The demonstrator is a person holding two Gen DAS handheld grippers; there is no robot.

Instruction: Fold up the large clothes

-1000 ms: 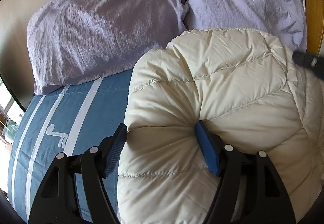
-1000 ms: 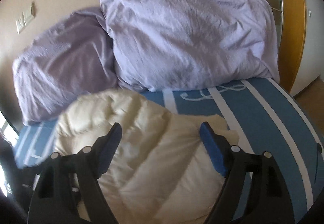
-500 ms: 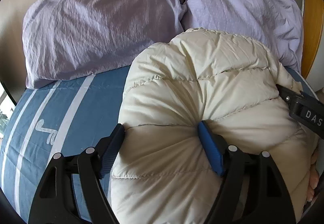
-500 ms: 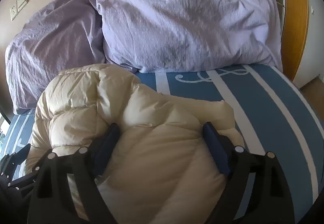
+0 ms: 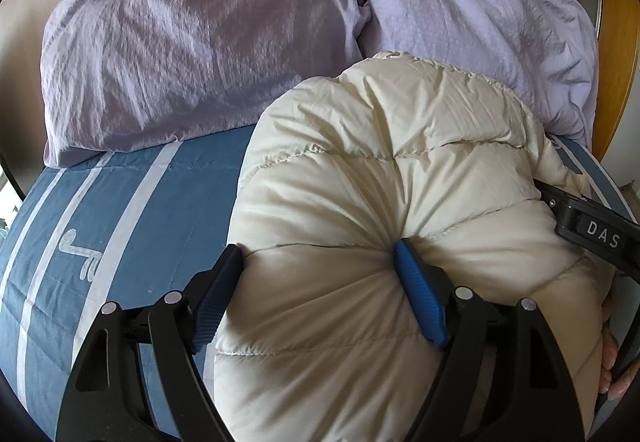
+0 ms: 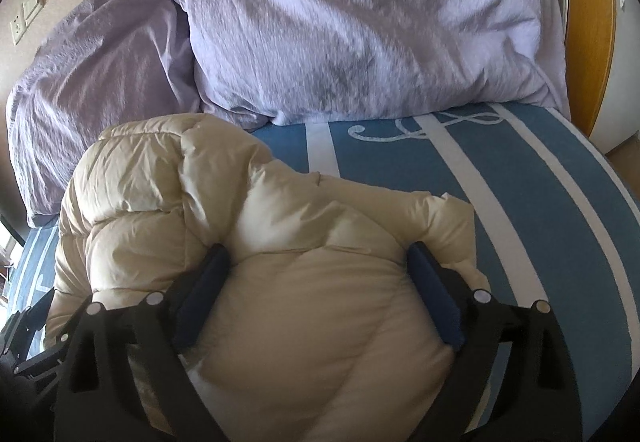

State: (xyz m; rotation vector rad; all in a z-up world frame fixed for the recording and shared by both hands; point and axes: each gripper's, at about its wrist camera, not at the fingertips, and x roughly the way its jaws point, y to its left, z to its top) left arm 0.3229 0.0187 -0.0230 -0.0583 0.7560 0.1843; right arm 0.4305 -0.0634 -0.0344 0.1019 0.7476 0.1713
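The cream quilted puffer jacket is soft, glossy and bulging in stitched pillows, bunched on the bed, whose blue cover has white stripes. Two crinkled lilac pillows stand at twelve o'clock beyond it. The jacket fills the gap of my left tongs, spreading toward one o'clock; both blue ribbed pads press into its padding, clamped on a thick fold. My right tongs stand wide, likewise squeezing a fat bulge of jacket between both pads.
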